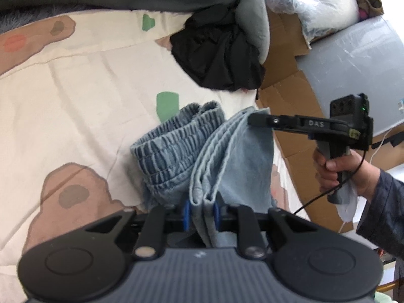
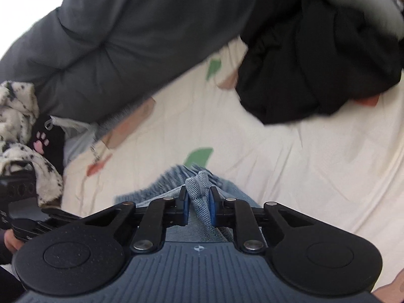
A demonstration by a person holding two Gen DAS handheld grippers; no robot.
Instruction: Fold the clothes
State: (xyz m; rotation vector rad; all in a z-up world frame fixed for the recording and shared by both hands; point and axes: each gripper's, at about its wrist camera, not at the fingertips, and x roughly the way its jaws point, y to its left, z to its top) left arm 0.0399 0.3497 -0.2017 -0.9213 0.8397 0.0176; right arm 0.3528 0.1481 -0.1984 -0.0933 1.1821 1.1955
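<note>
Light blue jeans (image 1: 176,146) lie half folded on a cream patterned bedsheet (image 1: 75,88), elastic waistband bunched toward the sheet. My left gripper (image 1: 201,210) is shut on several stacked hem layers of the jeans. In the left wrist view the right gripper (image 1: 255,120), held by a hand (image 1: 335,169), pinches the far corner of the same folded edge and lifts it. In the right wrist view my right gripper (image 2: 198,205) is shut on a bunched fold of the jeans (image 2: 199,184) above the bedsheet (image 2: 290,151).
A crumpled black garment (image 1: 217,50) lies further up the sheet. A grey quilted duvet (image 2: 126,45) runs along the far side. Cardboard (image 1: 285,75) and a grey mat (image 1: 353,63) are beside the bed. A spotted fleece (image 2: 17,116) sits at left.
</note>
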